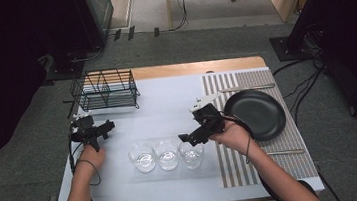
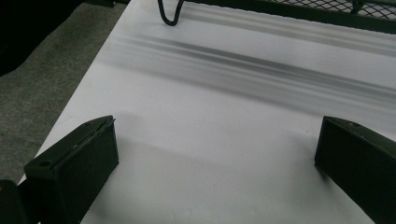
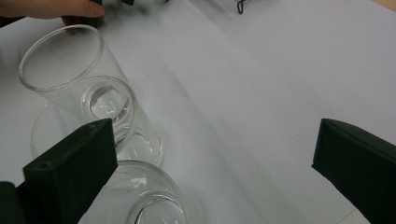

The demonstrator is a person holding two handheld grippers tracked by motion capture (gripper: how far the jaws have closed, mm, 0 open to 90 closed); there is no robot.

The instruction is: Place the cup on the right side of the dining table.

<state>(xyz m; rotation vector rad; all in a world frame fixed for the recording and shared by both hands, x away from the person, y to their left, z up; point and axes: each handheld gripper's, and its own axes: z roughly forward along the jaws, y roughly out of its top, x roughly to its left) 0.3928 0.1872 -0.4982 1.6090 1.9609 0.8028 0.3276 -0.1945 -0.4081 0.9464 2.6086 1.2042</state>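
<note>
Three clear glasses (image 1: 167,155) stand in a row near the table's (image 1: 168,116) front edge. The right gripper (image 1: 190,138), jaws wide and empty, hovers just above the rightmost; the left gripper (image 1: 104,130) also gapes empty.

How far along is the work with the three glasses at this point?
Done: the three glasses stand in a row at the near edge of the table. In hand: nothing; the right gripper is open just beside the rightmost glass, the left gripper open over bare table. Left: possibly moving them to the wire rack, which holds no glasses.
</note>
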